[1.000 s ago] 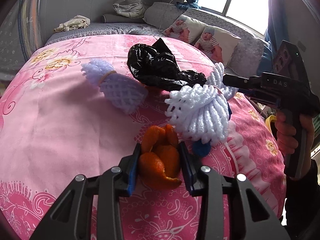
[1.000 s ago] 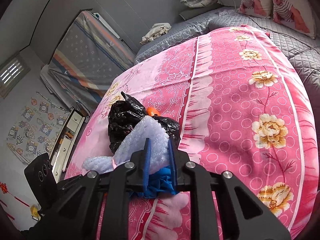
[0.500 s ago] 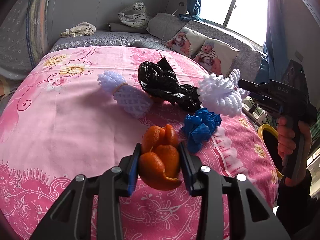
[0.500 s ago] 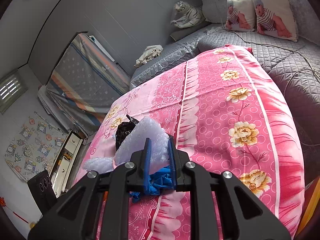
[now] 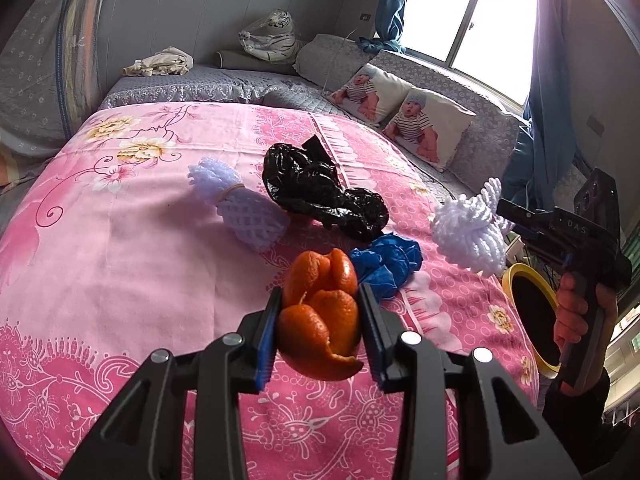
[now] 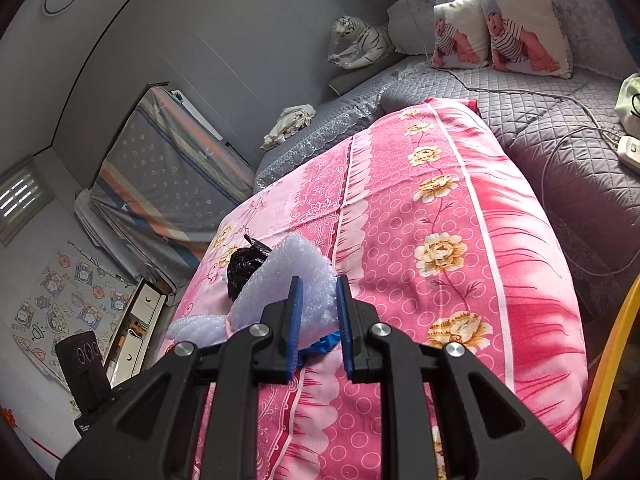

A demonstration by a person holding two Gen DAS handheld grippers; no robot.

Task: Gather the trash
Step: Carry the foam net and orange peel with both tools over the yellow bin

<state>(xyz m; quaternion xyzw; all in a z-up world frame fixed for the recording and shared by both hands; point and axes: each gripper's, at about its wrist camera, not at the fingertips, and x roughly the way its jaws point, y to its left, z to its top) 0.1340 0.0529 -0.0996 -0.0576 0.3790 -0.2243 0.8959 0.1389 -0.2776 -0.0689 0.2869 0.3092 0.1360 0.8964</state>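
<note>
Left wrist view: left gripper (image 5: 320, 316) is clamped on orange peel (image 5: 322, 320), held above the near edge of the pink bedspread (image 5: 120, 264). The peel is a curled, loose shell and a flap hangs below the pads. Risk: a piece tears off or the shell collapses and slips out during the carry, because the grip sits on thin curved skin only. Still lying on the bedspread: lavender foam net (image 5: 240, 204) mid-surface, black plastic bag (image 5: 324, 194) just beside it and touching it, blue crumpled wrapper (image 5: 386, 262) near the right edge, touching the bag's near end. The right gripper (image 5: 510, 216) is off the right edge, pinching the white foam net (image 5: 470, 234) by one end, so most of the net hangs out past the fingertips. A yellow-rimmed bin (image 5: 510, 280) sits below the right edge, partly behind the hand (image 5: 576, 312). Risk: the net is light and springy and could pop free short of the bin, landing on the floor or back on the bed.

Right wrist view: right gripper (image 6: 318, 328) has its fingers closed on the white foam net (image 6: 296, 276), pads narrowly apart with foam squeezed between them. The bulk of the net blocks the view ahead; the black plastic bag (image 6: 246, 264) and blue crumpled wrapper (image 6: 320, 346) are only partly visible behind and under it. Only a sliver of the yellow-rimmed bin (image 6: 608, 360) shows at the right frame edge, so the opening can't be judged from here. Risk: misjudged release, net catches the rim.
</note>
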